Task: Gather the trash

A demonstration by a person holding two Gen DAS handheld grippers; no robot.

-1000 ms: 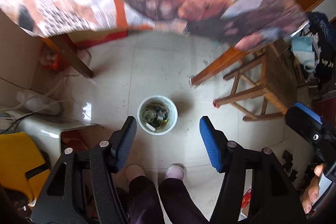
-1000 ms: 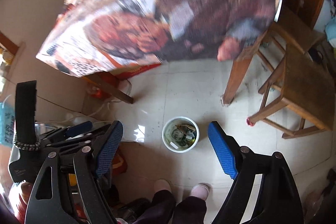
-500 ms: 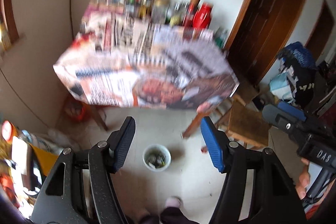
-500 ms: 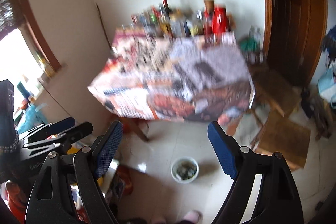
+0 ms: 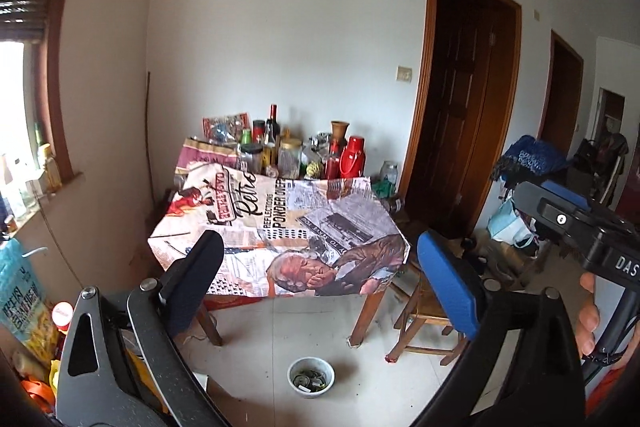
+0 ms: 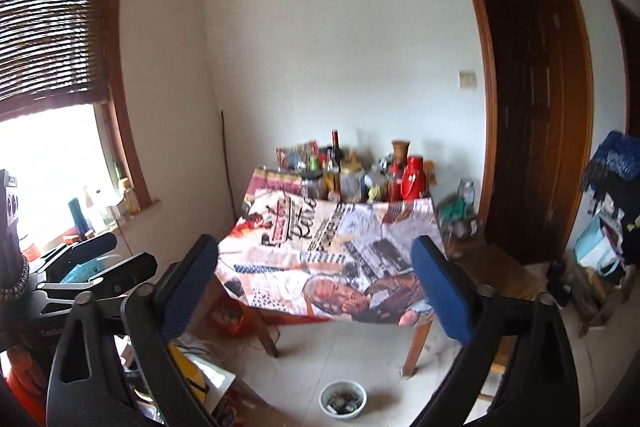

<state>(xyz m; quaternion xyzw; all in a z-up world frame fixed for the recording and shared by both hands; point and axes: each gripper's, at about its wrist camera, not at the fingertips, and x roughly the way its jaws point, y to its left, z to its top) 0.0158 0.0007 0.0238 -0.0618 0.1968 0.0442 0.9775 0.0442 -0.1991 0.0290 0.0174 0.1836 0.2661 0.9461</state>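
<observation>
A white bucket (image 5: 311, 381) with scraps of trash in it stands on the tiled floor in front of the table; it also shows in the right wrist view (image 6: 343, 404). My left gripper (image 5: 320, 283) is open and empty, raised well above the floor and facing the table. My right gripper (image 6: 316, 279) is open and empty too, at a similar height. The right gripper shows at the right edge of the left wrist view (image 5: 576, 223), and the left gripper at the left edge of the right wrist view (image 6: 92, 267).
A table (image 5: 280, 227) draped with a printed newspaper-style cloth stands against the wall, with several bottles and jars (image 5: 292, 155) at its back. A wooden stool (image 5: 424, 323) stands to its right. Dark wooden doors (image 5: 460, 107), bags and clutter fill the right; boxes and bags lie at left.
Both grippers have lifted and tilted up from looking down at the bucket and my feet to facing the table and wall. The bucket now sits low and small in both views.
</observation>
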